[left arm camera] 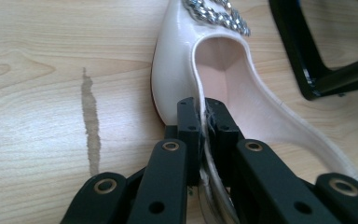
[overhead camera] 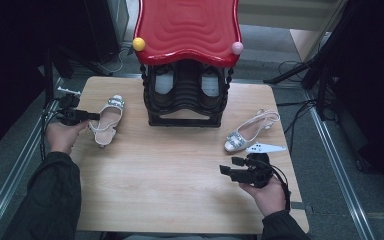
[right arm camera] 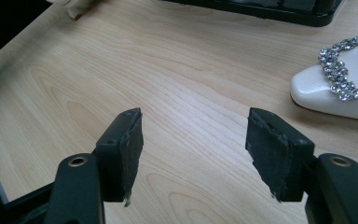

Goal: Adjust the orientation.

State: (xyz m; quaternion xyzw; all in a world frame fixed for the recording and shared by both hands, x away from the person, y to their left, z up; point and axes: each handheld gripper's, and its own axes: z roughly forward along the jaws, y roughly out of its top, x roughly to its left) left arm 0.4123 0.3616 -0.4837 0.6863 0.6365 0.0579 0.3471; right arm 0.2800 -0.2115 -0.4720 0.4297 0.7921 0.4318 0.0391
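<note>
The left claw (left arm camera: 200, 116) pinches the side rim of a pale slingback shoe (overhead camera: 107, 120) lying on the bench (overhead camera: 180, 185) left of the black shoe rack (overhead camera: 185, 100), seemingly ready to lift it, while the right claw (right arm camera: 193, 154) hangs wide and empty beside the other shoe (overhead camera: 247, 132).

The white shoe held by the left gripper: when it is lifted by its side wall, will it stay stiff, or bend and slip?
The white shoe is pinched by its thin side wall, which looks soft, so it may flex there. Its glossy surface could slip between the left gripper's jaws. Held at one edge, the shoe would probably tilt as it rises.
</note>
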